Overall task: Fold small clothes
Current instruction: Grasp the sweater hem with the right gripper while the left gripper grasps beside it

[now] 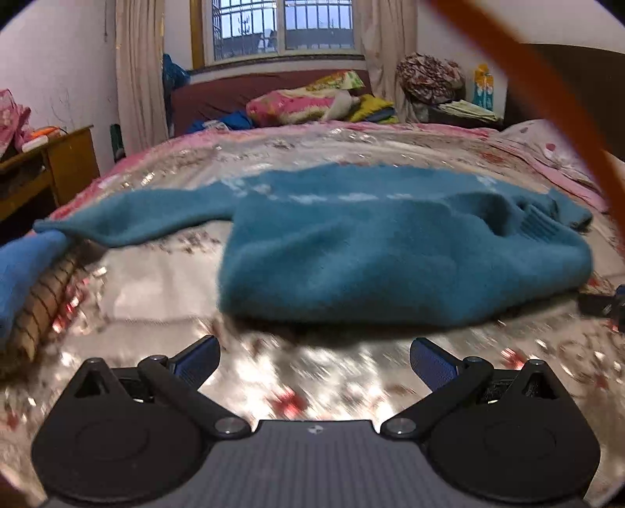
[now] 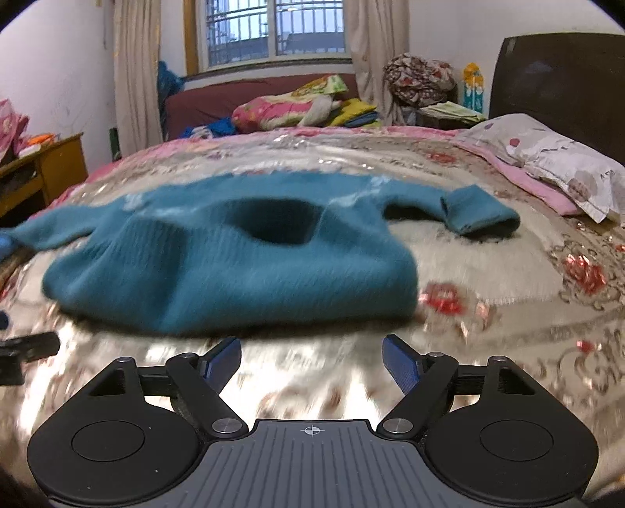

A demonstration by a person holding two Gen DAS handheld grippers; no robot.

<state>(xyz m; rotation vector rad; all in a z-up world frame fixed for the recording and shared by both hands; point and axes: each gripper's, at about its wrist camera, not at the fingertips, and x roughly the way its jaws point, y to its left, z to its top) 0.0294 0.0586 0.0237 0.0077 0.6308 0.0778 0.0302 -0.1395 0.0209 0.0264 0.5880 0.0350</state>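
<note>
Sweater on the bed, window wall behind

The sweater lies on the bed, one sleeve stretched toward the pillow at the right. A cabinet stands left of the bed; behind it a sofa piled with bedding sits under the window.

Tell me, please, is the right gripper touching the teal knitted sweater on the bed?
Apart. The right wrist view shows the right gripper open, with bare floral bedspread between its fingertips and the teal knitted sweater.

A teal sweater lies on a pink-and-cream floral bedspread.
</note>
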